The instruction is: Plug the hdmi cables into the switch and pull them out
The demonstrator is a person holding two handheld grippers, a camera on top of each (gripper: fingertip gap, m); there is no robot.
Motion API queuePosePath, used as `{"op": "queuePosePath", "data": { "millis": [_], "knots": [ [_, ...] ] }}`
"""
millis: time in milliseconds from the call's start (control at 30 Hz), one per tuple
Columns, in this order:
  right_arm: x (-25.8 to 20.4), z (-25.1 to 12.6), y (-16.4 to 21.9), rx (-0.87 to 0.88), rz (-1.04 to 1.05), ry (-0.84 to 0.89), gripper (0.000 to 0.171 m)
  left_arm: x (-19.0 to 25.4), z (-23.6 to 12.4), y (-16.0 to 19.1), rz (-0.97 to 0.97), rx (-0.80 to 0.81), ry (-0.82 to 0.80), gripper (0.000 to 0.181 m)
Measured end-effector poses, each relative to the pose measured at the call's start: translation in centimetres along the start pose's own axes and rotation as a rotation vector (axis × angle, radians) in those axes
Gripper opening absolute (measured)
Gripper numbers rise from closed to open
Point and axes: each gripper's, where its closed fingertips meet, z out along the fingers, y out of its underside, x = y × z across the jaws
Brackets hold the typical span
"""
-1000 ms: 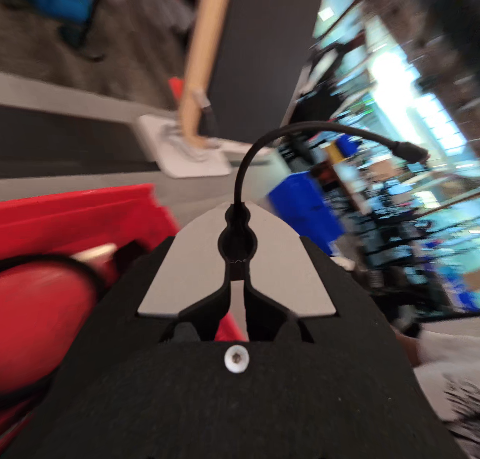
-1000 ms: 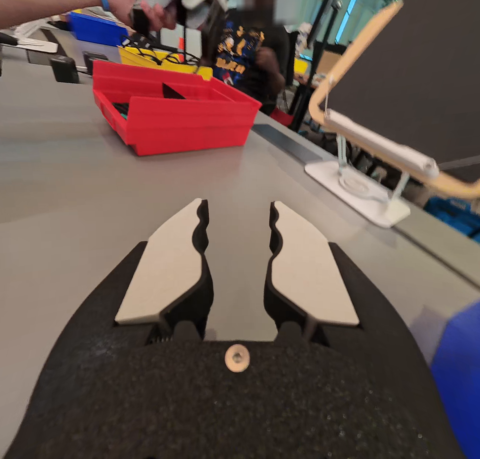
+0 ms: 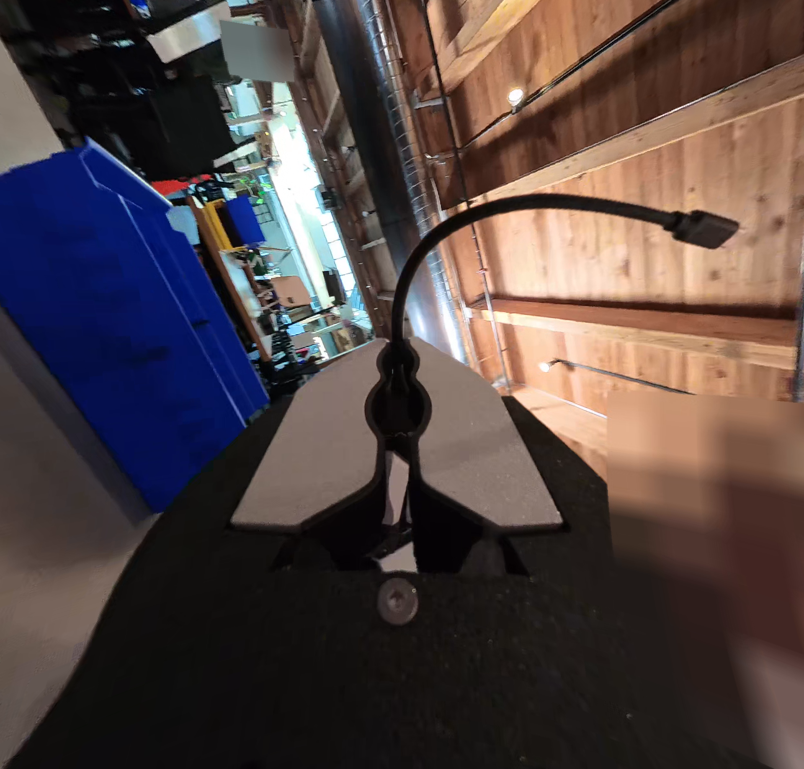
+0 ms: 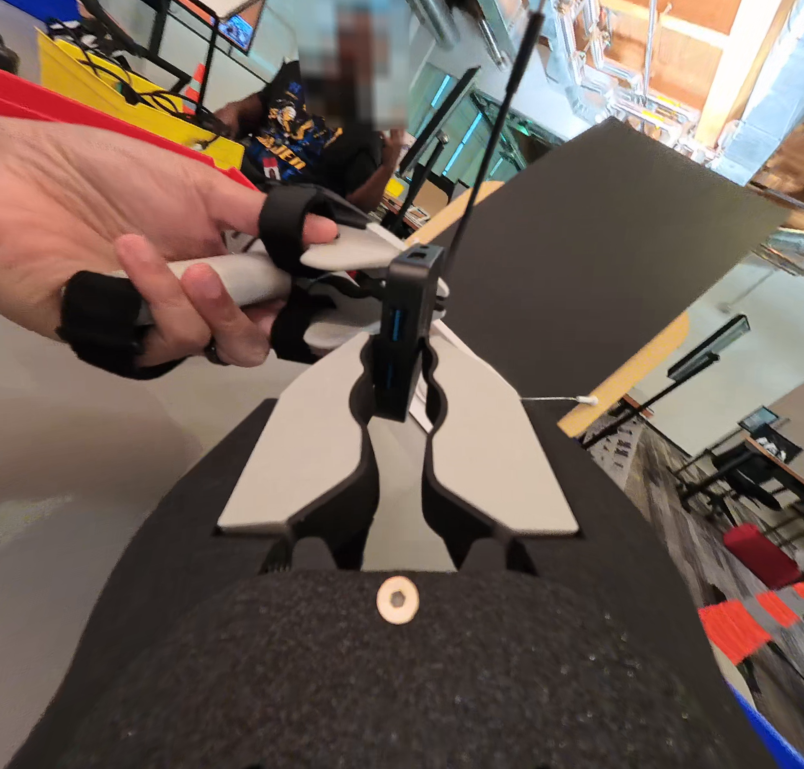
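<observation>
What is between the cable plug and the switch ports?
Nothing visible. The plug hangs free past the left tongs, which pinch the cable. The switch sits in the right tongs, blue ports uncovered.

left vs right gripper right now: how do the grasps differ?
1. The left gripper is shut on a thin black cable; the right gripper is shut on a boxy black switch.
2. The left's fingers nearly meet; the right's stand wider apart.
3. The cable arcs away with its plug free in the air; the switch stands up between the right's fingertips.

Both hold their load clear of the table.
</observation>
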Motion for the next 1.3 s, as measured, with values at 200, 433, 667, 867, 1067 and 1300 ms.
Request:
{"op": "queuePosePath", "data": {
  "millis": [200,433,667,867,1067,1300],
  "knots": [
    [0.4,-0.3,0.4,0.023,0.219,-0.103,0.015,-0.9,-1.1,0.8,0.259,-0.099,-0.209,0.008],
    [0.7,-0.8,1.4,-0.022,0.268,-0.163,0.014,-2.0,-6.1,1.1,0.663,-0.294,-0.616,0.025],
    [-2.9,-1.4,1.5,-0.167,0.28,-0.477,0.014,2.0,-7.2,4.4,1.322,-0.687,-0.768,0.029],
    [-7.6,-1.9,1.3,-0.245,0.203,-0.671,0.014,-0.2,-7.0,7.0,1.4,-1.023,-0.784,0.037],
    [-8.9,-2.3,1.2,-0.241,0.233,-0.744,0.014,-2.8,-8.3,8.8,1.37,-1.182,-0.75,0.023],
    [-6.5,-1.0,1.4,-0.18,0.213,-0.578,0.027,-2.9,-7.6,7.8,1.237,-1.02,-0.754,0.014]
  ]
}}
